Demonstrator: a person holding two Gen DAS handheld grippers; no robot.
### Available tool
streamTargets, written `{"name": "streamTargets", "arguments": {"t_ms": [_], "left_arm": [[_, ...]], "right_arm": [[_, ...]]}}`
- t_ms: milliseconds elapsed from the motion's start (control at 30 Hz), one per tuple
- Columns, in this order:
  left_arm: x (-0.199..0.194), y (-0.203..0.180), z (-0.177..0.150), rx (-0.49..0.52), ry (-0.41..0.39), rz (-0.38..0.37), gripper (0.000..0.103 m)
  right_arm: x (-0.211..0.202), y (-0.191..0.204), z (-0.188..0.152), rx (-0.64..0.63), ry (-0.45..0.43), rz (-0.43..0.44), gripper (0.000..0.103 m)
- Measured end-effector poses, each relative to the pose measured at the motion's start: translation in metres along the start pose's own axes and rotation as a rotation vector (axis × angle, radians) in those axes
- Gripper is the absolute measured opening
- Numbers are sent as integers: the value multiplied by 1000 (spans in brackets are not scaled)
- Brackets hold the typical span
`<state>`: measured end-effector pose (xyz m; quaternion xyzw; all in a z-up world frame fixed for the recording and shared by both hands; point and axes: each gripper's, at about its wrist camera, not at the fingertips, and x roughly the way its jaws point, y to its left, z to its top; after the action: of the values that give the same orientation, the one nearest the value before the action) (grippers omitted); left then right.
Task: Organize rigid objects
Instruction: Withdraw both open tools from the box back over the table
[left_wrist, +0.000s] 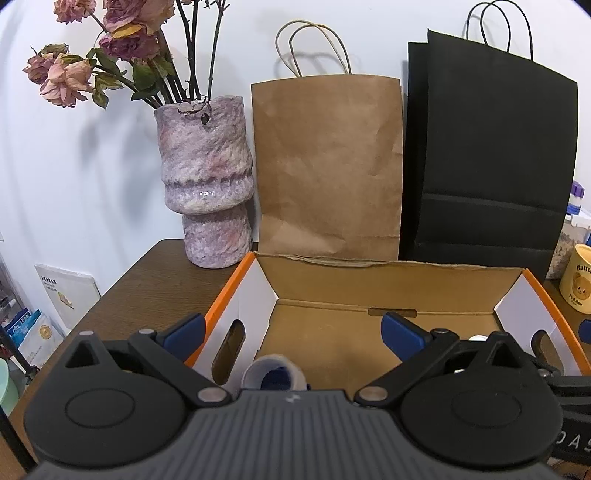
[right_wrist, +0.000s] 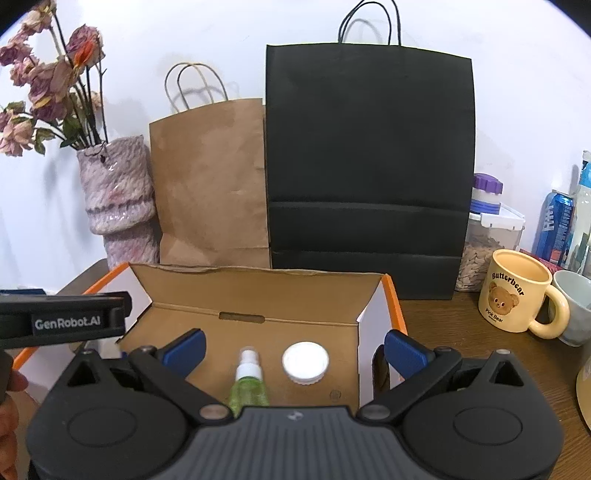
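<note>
Both grippers gape empty over the box (right_wrist: 391, 295). Spray bottle (right_wrist: 248, 384) lies lengthwise, dead ahead of the right gripper (right_wrist: 294, 347); left gripper (left_wrist: 293, 328) is farther off.

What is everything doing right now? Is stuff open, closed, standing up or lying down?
left hand-held gripper: open, holding nothing
right hand-held gripper: open, holding nothing
cardboard box: open, flaps up
green spray bottle: lying down in the box
white lid: lying flat in the box
yellow bear mug: upright on the table
brown paper bag: standing
black paper bag: standing
vase: upright, holding dried flowers
</note>
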<state>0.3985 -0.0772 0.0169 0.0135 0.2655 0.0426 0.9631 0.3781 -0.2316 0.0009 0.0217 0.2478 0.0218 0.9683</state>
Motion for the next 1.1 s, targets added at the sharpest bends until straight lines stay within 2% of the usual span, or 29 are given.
{"name": "streamTargets", "arguments": {"t_ms": [300,1100], "left_arm": [[-17,10,-4,-17,-19,-9,103],[-100,30,-38,-15,-54,-33,103]], "right_arm": [[-14,5,-5,-22,-13,13,103],[-105,6,-41,-28,-74,38,103]]}}
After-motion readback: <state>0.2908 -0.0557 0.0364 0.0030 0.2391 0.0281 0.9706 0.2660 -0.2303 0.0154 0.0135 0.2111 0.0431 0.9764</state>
